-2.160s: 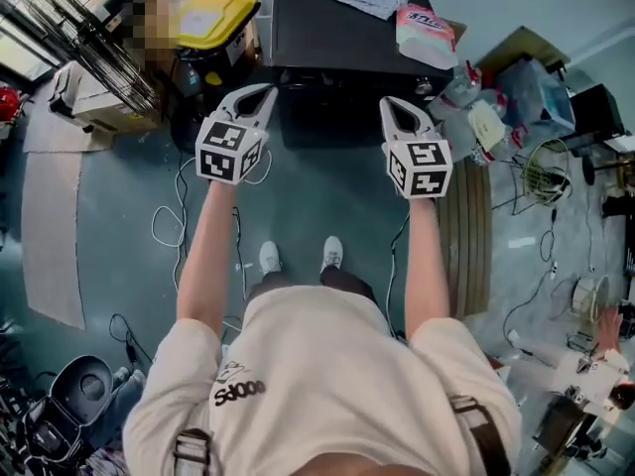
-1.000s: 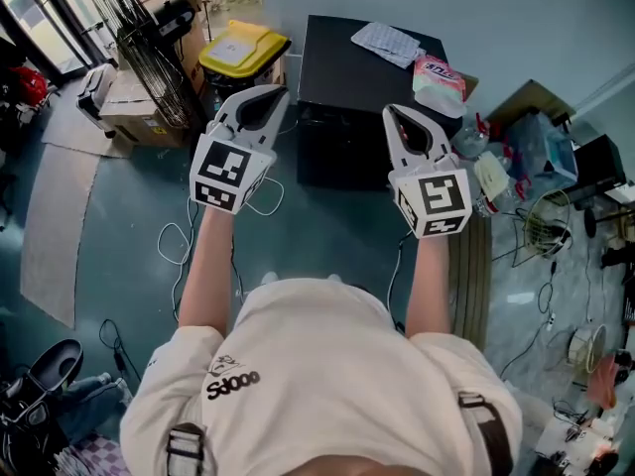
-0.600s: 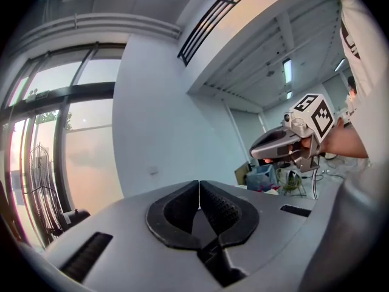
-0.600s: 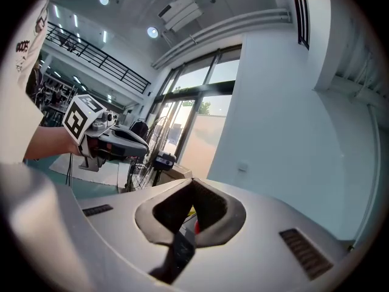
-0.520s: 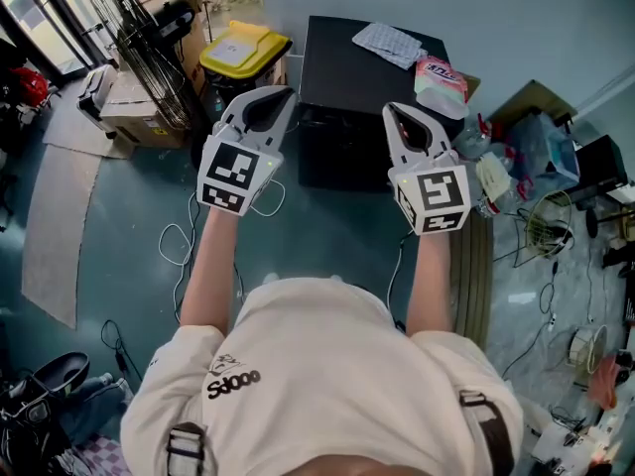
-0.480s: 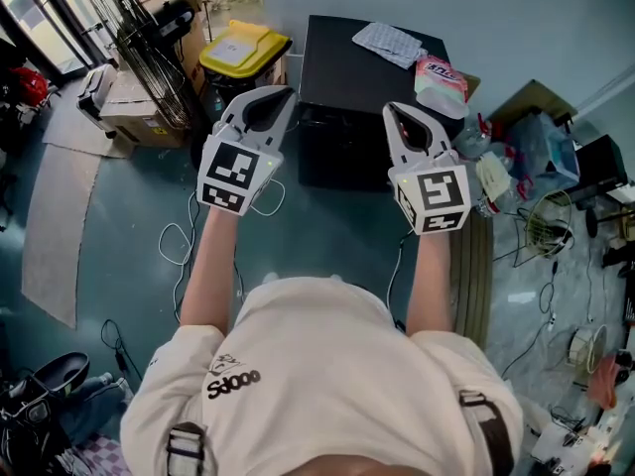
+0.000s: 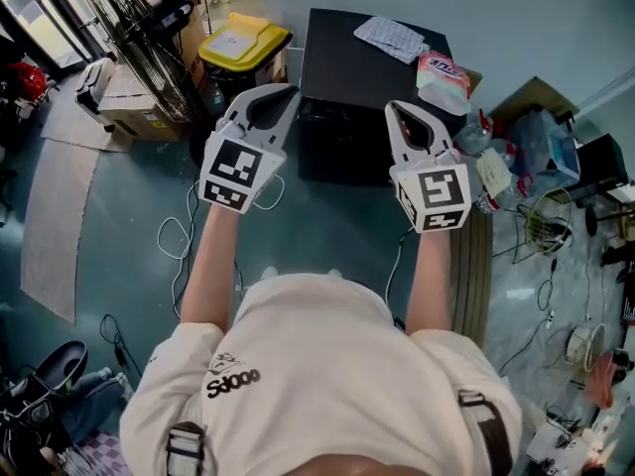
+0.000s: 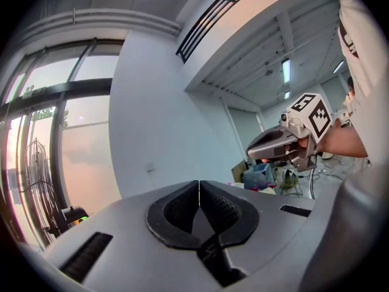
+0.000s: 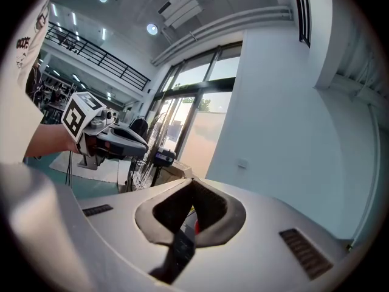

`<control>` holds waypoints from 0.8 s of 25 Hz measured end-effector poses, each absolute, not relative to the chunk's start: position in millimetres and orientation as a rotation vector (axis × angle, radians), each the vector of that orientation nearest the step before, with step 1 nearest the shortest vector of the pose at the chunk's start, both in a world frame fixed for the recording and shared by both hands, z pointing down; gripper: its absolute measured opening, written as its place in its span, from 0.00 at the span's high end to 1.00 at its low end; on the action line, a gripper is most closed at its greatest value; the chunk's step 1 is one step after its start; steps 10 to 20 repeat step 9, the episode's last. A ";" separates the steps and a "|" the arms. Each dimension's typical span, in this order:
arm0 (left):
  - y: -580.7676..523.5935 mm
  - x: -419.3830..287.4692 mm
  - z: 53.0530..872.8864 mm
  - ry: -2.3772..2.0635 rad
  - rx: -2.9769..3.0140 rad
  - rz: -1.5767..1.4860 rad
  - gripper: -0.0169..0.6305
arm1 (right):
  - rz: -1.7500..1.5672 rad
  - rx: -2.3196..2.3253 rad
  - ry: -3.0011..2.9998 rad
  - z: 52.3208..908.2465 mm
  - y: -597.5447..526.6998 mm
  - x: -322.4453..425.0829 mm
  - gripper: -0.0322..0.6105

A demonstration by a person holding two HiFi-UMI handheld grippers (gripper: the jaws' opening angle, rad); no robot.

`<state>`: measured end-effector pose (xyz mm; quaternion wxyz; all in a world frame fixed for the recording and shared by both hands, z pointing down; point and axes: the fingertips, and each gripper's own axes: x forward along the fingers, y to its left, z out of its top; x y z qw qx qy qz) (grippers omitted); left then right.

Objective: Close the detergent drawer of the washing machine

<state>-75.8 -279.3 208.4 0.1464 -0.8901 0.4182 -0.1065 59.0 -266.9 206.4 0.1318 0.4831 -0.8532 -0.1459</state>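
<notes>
The black washing machine (image 7: 347,62) stands against the wall at the top of the head view. Its front falls away in shadow, so I cannot make out the detergent drawer. My left gripper (image 7: 288,91) and right gripper (image 7: 393,109) are held out level side by side, just short of the machine's front edge. Both are shut with nothing between the jaws. In the left gripper view the left gripper (image 8: 199,185) has its pads pressed together, and the right gripper (image 8: 281,143) shows off to one side. The right gripper view shows the right gripper (image 9: 192,185) shut and the left gripper (image 9: 118,140) beside it.
A white cloth (image 7: 392,38) and a pink-and-white pack (image 7: 444,75) lie on the machine's top. A yellow-lidded bin (image 7: 236,44), a wire rack (image 7: 134,23) and cardboard boxes (image 7: 124,102) stand to its left. Cables (image 7: 184,234) trail on the floor, and clutter (image 7: 521,132) fills the right.
The head view has shifted a little, so the machine sits slightly higher. The feet seen earlier are hidden by the torso. Both grippers stay shut and have barely moved.
</notes>
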 end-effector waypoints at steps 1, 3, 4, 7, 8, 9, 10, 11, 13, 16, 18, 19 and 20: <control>-279.2 -75.9 209.5 1.204 -2.564 -0.308 0.95 | -0.424 1.402 -2.473 207.4 -267.1 59.3 0.94; -278.3 -76.2 211.8 1.203 -2.567 -0.312 0.95 | -0.429 1.401 -2.468 208.7 -266.5 59.9 0.94; -277.9 -76.2 212.6 1.202 -2.569 -0.315 0.95 | -0.426 1.401 -2.467 209.0 -266.0 59.9 0.94; -277.8 -75.8 213.3 1.195 -2.572 -0.321 0.95 | -0.413 1.401 -2.470 209.5 -264.9 58.7 0.94; -278.0 -75.5 213.2 1.193 -2.572 -0.323 0.95 | -0.413 1.400 -2.470 209.7 -264.9 58.6 0.94; -278.1 -75.1 213.0 1.191 -2.572 -0.324 0.95 | -0.413 1.400 -2.470 209.9 -264.9 58.6 0.94; -278.1 -75.1 213.0 1.191 -2.572 -0.324 0.95 | -0.413 1.400 -2.470 209.9 -264.9 58.6 0.94; -278.1 -75.1 213.0 1.191 -2.572 -0.324 0.95 | -0.413 1.400 -2.470 209.9 -264.9 58.6 0.94; -278.1 -75.1 213.0 1.191 -2.572 -0.324 0.95 | -0.413 1.400 -2.470 209.9 -264.9 58.6 0.94; -278.1 -75.1 213.0 1.191 -2.572 -0.324 0.95 | -0.413 1.400 -2.470 209.9 -264.9 58.6 0.94; -278.1 -75.1 213.0 1.191 -2.572 -0.324 0.95 | -0.413 1.400 -2.470 209.9 -264.9 58.6 0.94; -278.1 -75.1 213.0 1.191 -2.572 -0.324 0.95 | -0.413 1.400 -2.470 209.9 -264.9 58.6 0.94; -278.1 -75.1 213.0 1.191 -2.572 -0.324 0.95 | -0.413 1.400 -2.470 209.9 -264.9 58.6 0.94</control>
